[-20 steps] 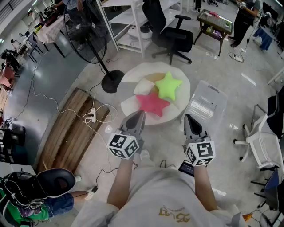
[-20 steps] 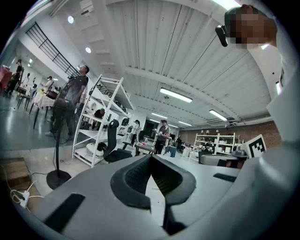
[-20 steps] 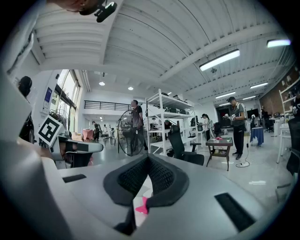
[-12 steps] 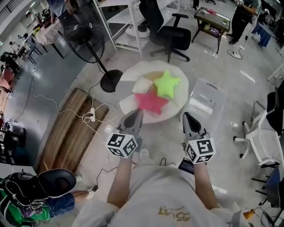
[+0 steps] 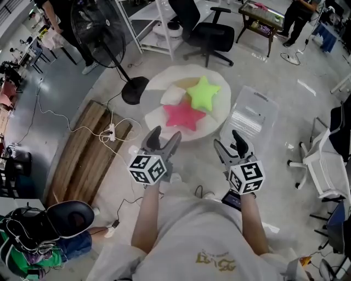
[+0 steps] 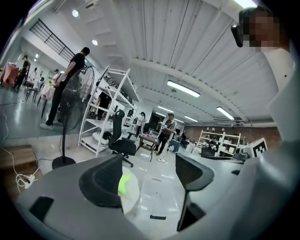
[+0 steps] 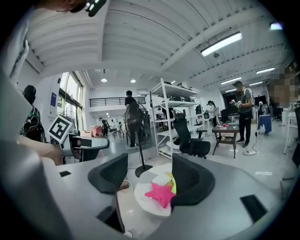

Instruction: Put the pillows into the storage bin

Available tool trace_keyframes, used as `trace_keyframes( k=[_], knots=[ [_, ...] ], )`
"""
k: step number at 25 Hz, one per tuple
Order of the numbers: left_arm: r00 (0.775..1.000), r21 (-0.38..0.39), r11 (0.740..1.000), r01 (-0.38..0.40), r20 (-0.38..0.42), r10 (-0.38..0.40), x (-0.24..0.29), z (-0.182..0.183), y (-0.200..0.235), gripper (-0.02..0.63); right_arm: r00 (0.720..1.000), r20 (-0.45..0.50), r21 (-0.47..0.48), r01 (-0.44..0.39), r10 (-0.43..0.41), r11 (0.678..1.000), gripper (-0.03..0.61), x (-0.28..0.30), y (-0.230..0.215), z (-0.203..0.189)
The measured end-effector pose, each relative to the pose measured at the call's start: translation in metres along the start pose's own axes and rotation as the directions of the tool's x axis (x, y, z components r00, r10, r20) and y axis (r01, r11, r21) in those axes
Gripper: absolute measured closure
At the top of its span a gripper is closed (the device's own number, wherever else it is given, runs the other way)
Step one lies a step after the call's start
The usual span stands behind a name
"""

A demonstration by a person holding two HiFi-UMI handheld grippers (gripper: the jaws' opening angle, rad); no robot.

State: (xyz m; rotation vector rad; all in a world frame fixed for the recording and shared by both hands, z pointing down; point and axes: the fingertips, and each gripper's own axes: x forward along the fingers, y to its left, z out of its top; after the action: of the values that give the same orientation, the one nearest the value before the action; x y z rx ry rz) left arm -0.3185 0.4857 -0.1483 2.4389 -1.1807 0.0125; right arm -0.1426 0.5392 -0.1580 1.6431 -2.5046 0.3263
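A round white cushion lies on the floor ahead of me. On it rest a green star pillow, a pink star pillow and a white pillow. To its right stands the clear storage bin. My left gripper is open and empty, short of the cushion's near edge. The right gripper is also open and empty, near the bin's front corner. In the left gripper view the gripper frames the green pillow and the bin. The right gripper faces the pink pillow.
A standing fan with a round base is left of the cushion. A wooden board and a power strip with cables lie at the left. An office chair, a white shelf and a small table stand behind.
Both grippers' jaws have spread from nearly closed to open, with nothing between them. The cushion and bin have shifted slightly up and left in the head view.
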Motion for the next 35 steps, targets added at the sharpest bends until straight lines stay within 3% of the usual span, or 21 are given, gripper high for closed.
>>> trace_keyframes(
  k=[8, 12, 25, 35],
  knots=[
    [0.998, -0.058, 0.998, -0.029, -0.055, 0.026, 0.028, -0.007, 0.06, 0.262, 0.998, -0.062, 0.047, 0.026, -0.023, 0.999, 0.287, 0.05, -0.016, -0.019],
    [0.998, -0.015, 1.0, -0.009, -0.064, 0.008, 0.075, -0.021, 0.079, 0.302, 0.995, -0.085, 0.061, 0.048, -0.043, 0.997, 0.285, 0.078, -0.05, -0.04],
    [0.983, -0.108, 0.994, 0.027, -0.179, -0.046, 0.249, 0.011, 0.261, 0.304, 0.976, -0.184, 0.054, 0.125, -0.113, 0.991, 0.295, 0.301, -0.113, -0.033],
    [0.968, -0.144, 0.99, 0.016, -0.244, -0.051, 0.325, -0.004, 0.33, 0.29, 0.953, -0.285, 0.066, 0.132, -0.108, 0.989, 0.284, 0.378, -0.145, -0.064]
  ],
)
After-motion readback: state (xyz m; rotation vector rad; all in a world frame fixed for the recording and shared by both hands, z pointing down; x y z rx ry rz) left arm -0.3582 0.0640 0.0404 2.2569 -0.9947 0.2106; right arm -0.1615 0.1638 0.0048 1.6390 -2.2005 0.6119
